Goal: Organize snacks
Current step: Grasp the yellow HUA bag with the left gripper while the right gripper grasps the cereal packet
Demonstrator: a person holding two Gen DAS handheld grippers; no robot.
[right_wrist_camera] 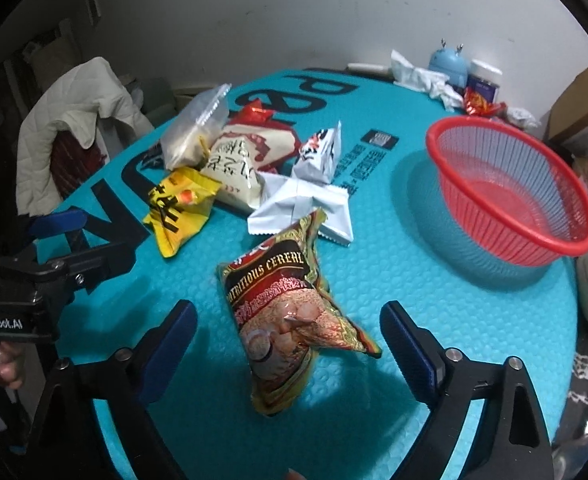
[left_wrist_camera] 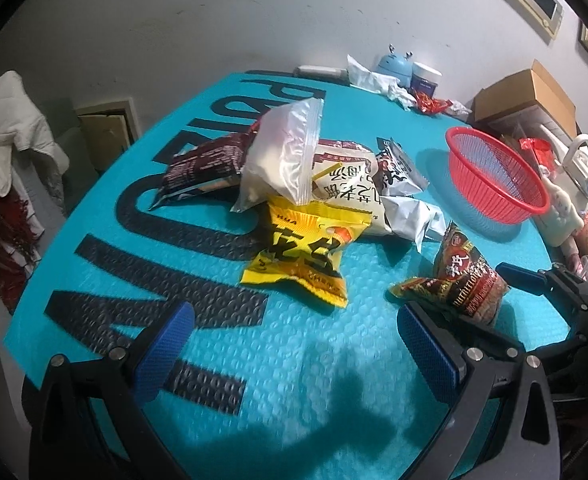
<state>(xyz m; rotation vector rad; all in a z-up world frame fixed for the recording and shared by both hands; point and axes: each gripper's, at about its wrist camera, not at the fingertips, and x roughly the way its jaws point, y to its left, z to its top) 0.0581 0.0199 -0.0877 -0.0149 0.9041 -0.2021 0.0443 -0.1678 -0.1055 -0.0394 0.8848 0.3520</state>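
Observation:
A pile of snack packets lies mid-table on the teal mat (left_wrist_camera: 294, 400): a yellow packet (left_wrist_camera: 302, 256), a clear zip bag (left_wrist_camera: 282, 156), a cream packet (left_wrist_camera: 346, 188), a silver packet (left_wrist_camera: 410, 216) and a dark red one (left_wrist_camera: 202, 168). The red basket (right_wrist_camera: 510, 184) stands empty at the right. My left gripper (left_wrist_camera: 294, 340) is open over bare mat, short of the yellow packet. A cereal packet (right_wrist_camera: 290, 320) lies alone between the fingers of my right gripper (right_wrist_camera: 288, 312), which is open with both pads apart from it.
Along the back edge stand a blue gadget (left_wrist_camera: 394, 66), a jar (left_wrist_camera: 426, 76) and crumpled paper (left_wrist_camera: 374, 76). A cardboard box (left_wrist_camera: 526, 96) and a white toy (left_wrist_camera: 562, 216) crowd the right side. A white jacket (right_wrist_camera: 70, 120) hangs on a chair at the left.

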